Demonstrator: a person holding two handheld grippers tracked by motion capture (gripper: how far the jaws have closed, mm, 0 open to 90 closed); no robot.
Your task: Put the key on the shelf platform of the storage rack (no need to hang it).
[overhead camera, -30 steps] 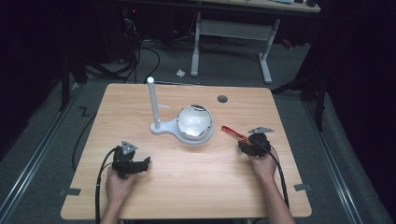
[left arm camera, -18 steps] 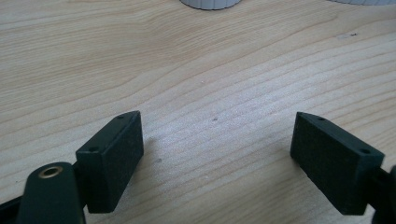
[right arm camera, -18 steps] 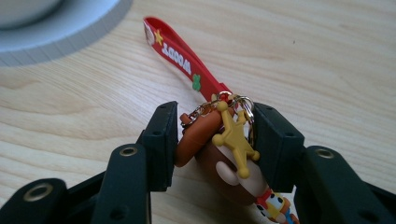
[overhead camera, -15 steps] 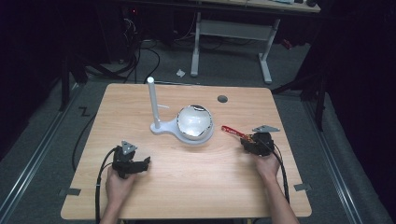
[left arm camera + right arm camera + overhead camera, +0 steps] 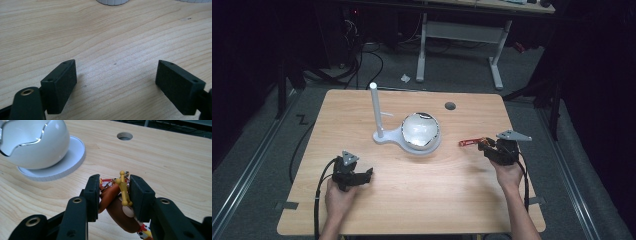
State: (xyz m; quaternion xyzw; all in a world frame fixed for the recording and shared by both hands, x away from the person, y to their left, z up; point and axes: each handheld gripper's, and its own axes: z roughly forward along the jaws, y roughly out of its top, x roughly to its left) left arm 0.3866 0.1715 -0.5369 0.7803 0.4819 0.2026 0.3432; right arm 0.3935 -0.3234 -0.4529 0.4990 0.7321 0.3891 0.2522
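Two grippers in play: the right gripper (image 5: pixel 113 195) sits lower centre of its own view with jaws just closed and clamped on a toy keychain (image 5: pixel 117 202), a brown figure with a yellow bone-shaped charm and metal ring bunched between the pads. In the high view the right gripper (image 5: pixel 501 150) is at the right of the wooden surface (image 5: pixel 452 200), and the keychain's red strap (image 5: pixel 470 142) sticks out left toward the white egg-shaped holder (image 5: pixel 419 131) mid-frame, near but apart from it. A white upright post (image 5: pixel 375 110) stands on the same base, left of the egg. The left gripper (image 5: pixel 352 175) rests lower left of the high view, jaws wide apart with nothing between them, bare wood showing in its own view. Risks, as a judgement: the grip is on a lumpy soft bundle, partly on the charm and ring, so the figure could pivot or slip out on the way over. The dangling strap may drag or catch on the egg's jagged rim. A low approach could knock the light holder and slide its base. The opening looks tight for the bundle, so release off-centre would probably spill it on the surface.
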